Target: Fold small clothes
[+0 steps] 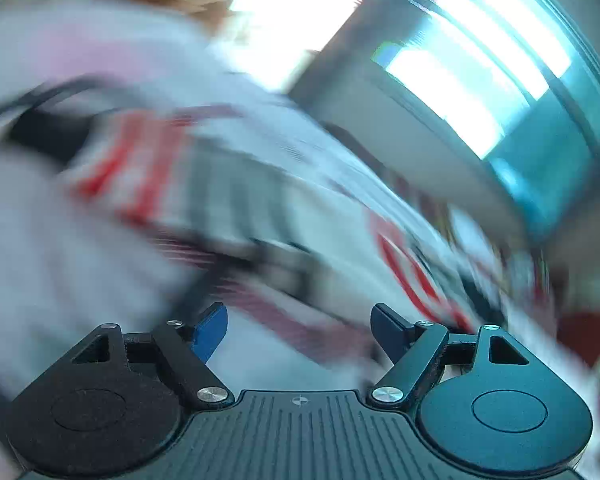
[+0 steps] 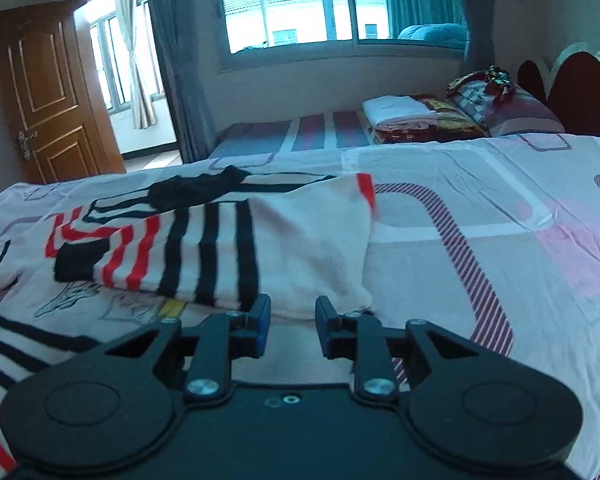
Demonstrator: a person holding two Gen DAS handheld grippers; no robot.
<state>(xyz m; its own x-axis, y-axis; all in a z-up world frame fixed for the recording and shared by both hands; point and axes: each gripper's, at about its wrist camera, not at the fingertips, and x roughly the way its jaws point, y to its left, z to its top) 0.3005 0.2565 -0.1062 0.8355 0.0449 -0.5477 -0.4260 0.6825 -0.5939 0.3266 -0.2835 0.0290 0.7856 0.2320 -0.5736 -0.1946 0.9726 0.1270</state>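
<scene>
Right gripper: the right gripper [image 2: 289, 330] hovers low over the bed [image 2: 480, 248], fingers spread with a clear gap, pinching nothing; the blue pads [image 2: 263, 326] sit just short of the garment's near edge.
Left gripper: the left gripper [image 1: 299, 334] has its fingers spread wide and nothing between them; its whole view is smeared, so I cannot tell what lies under it beyond white cloth with red and dark bands.
Garment: the striped top [image 2: 228, 248], white with black and red bands, lies on the bedcover toward the left side of the bed, just ahead of the right gripper.
Fold state: one part seems doubled over, a white panel [image 2: 320, 248] with a red cuff lying across the striped body; I judge the folding begun but not finished.
Left to do: the near left portion runs out of view at the bottom corner, still spread flat; it likely needs bringing in.
Hard to make out: a dark item [image 2: 196, 190] at the garment's far edge, collar or separate piece, I cannot say.
Far end: a folded stack [image 2: 404, 114] sits near the headboard [image 2: 576, 84], beyond it the window [image 2: 300, 4].
</scene>
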